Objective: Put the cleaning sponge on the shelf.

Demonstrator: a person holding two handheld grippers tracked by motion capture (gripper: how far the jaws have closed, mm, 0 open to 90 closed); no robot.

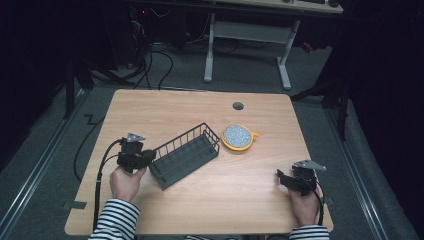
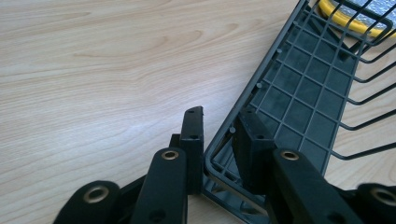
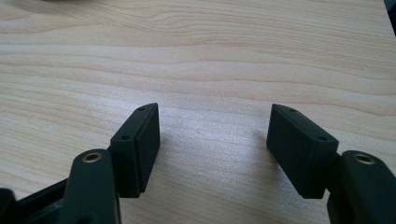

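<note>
A dark grey wire basket (image 1: 185, 155) lies askew on the wooden table (image 1: 165, 107), left of centre. My left gripper (image 1: 147, 156) is at the basket's near left end. In the left gripper view, my left gripper (image 2: 222, 123) has one jaw outside the basket (image 2: 299, 93) and one inside, shut on its end wall at the corner. My right gripper (image 1: 281, 176) rests low at the table's front right. Its jaws stand wide apart over bare wood, and the right gripper (image 3: 215, 126) is open with nothing between them.
A round yellow-rimmed dish (image 1: 237, 136) with a speckled grey top sits just right of the basket's far end, and the yellow rim (image 2: 345, 18) shows through the wires. A cable hole (image 1: 238, 106) is near the table's back edge. A white desk frame (image 1: 247, 37) stands behind.
</note>
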